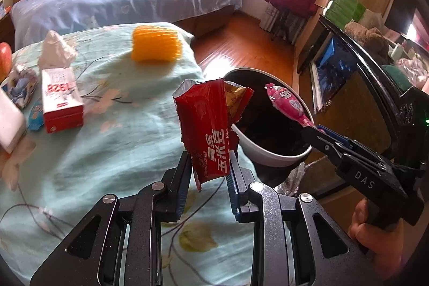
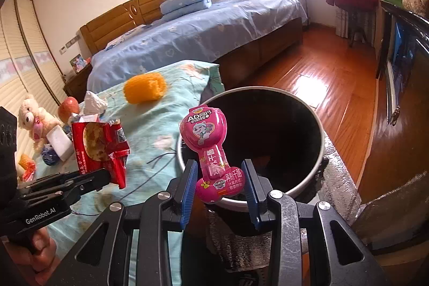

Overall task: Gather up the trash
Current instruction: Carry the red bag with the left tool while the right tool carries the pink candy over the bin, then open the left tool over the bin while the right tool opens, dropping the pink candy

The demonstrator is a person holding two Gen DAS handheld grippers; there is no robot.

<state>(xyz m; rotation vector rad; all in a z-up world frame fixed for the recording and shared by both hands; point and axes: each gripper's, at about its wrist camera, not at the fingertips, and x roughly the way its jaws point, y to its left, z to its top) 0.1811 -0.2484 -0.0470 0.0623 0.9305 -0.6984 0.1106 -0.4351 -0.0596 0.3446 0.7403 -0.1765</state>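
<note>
My left gripper is shut on a torn red snack bag and holds it upright above the table edge, just left of the bin. It also shows in the right wrist view. My right gripper holds a pink cheese-stick wrapper over the near rim of the black trash bin. The jaws stand fairly wide with the wrapper between them. In the left wrist view the wrapper pokes over the bin from the right gripper's tip.
On the light-blue cloth table lie a red-white carton, a crumpled tissue, an orange foam net, an apple and small wrappers at the left. A teddy bear sits far left. A bed and wooden floor lie behind.
</note>
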